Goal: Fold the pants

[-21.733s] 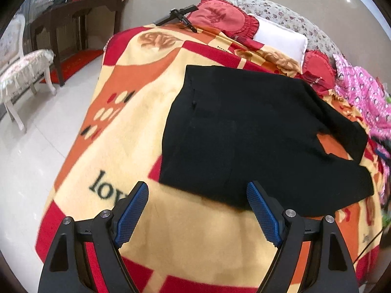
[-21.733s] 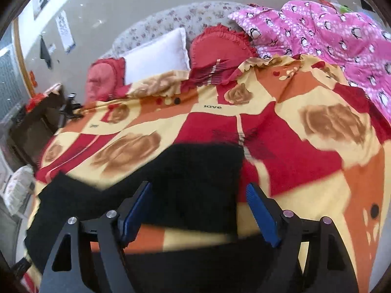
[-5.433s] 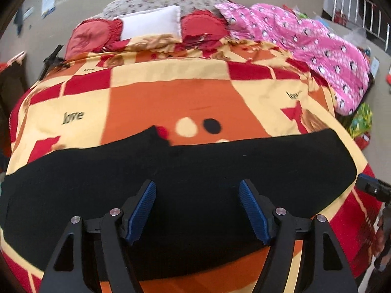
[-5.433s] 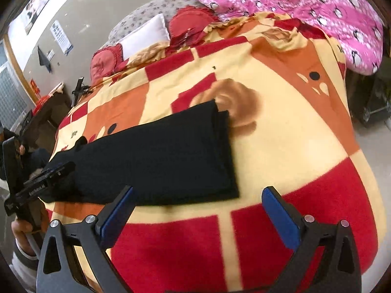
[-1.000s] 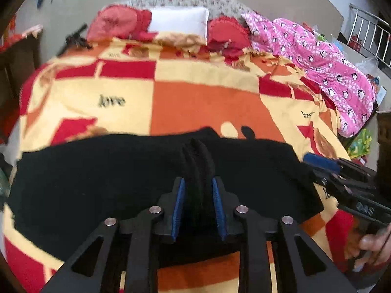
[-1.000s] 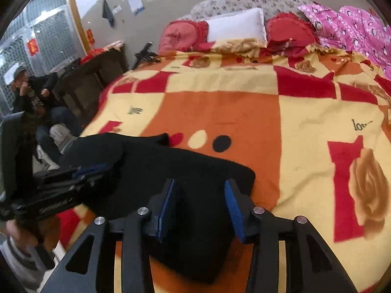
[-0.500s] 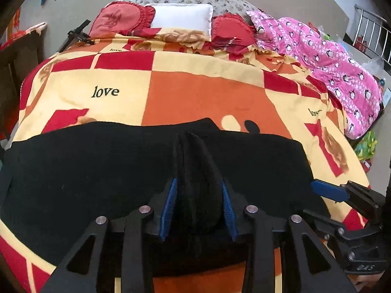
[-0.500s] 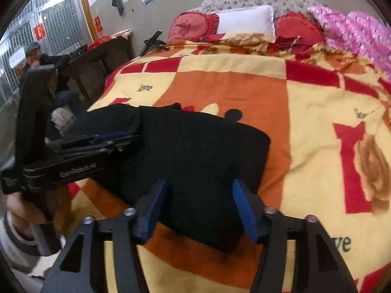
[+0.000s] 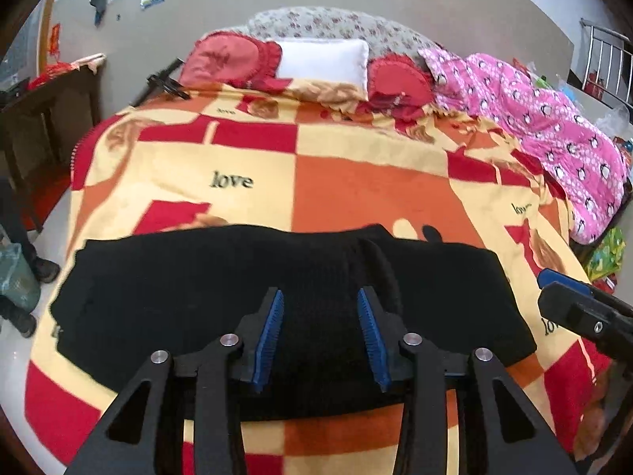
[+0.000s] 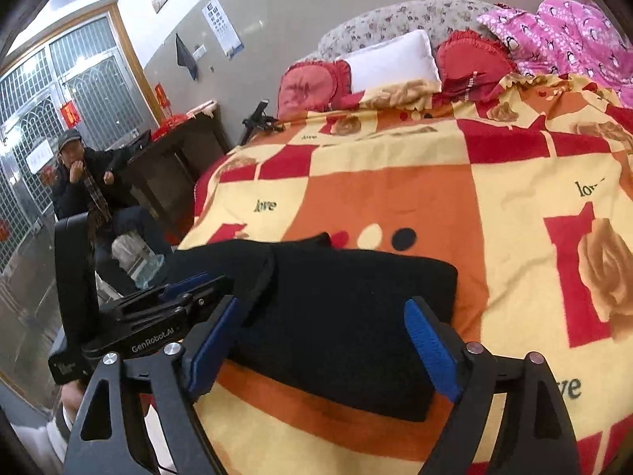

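Observation:
Black pants point(image 9: 205, 289), folded into a long band, lie across the near edge of the bed's orange, red and yellow blanket point(image 9: 356, 190). My left gripper point(image 9: 321, 332) hovers over the band's middle with its jaws opening. A low ridge of black cloth lies between the blue pads point(image 9: 271, 328), and they do not press on it. In the right wrist view the pants point(image 10: 340, 304) end in a thick folded stack. My right gripper point(image 10: 320, 350) stands wide over that end, jaws still opening, pads clear of the cloth. The left gripper point(image 10: 205, 285) shows there at the left, and the right gripper point(image 9: 550, 289) at the left view's right edge.
Red cushions point(image 9: 233, 59) and a white pillow point(image 9: 320, 59) line the headboard, with a pink quilt point(image 9: 554, 126) heaped at the right. A black stand point(image 10: 257, 118) lies on the bed's far left corner. Beside a dark wooden table point(image 10: 178, 150), a person point(image 10: 83, 182) sits left of the bed.
Both grippers have opened and let go of the pants. The pinched ridge in the left one has sunk lower. The right jaws have spread much wider, and both grippers have drawn back a little.

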